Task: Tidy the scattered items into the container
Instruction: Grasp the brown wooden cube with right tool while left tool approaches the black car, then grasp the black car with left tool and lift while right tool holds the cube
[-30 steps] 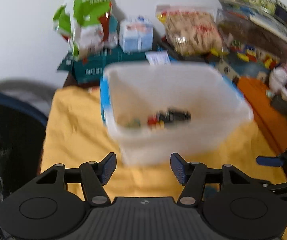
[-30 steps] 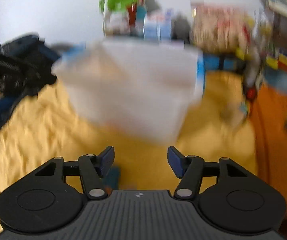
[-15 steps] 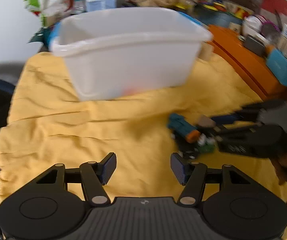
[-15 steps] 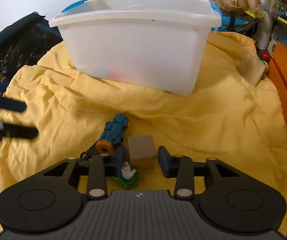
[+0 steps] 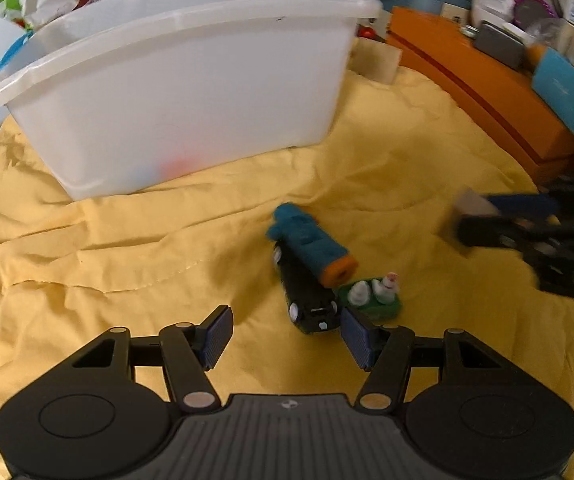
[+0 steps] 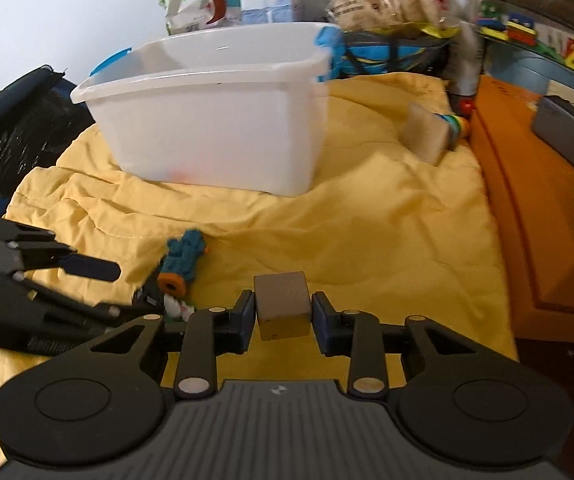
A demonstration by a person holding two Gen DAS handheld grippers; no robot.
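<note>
Right gripper [image 6: 283, 316]: jaws clamp a wooden cube [image 6: 283, 310]; a loose grip could drop it short of the white bin [image 6: 215, 120].
Left gripper [image 5: 285, 332]: jaws wide, black toy car [image 5: 307, 300] just ahead; closing may snag the teal foam dart [image 5: 311, 244].

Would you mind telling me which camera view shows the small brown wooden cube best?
The right wrist view shows the small brown wooden cube best: it sits large and sharp, clamped in the right gripper above the yellow cloth. In the left wrist view the cube is only a blurred tan patch near the right edge, partly hidden by that gripper.

Wide-spread left hand-held gripper [image 5: 287, 332] just before black toy car [image 5: 307, 296]
</note>
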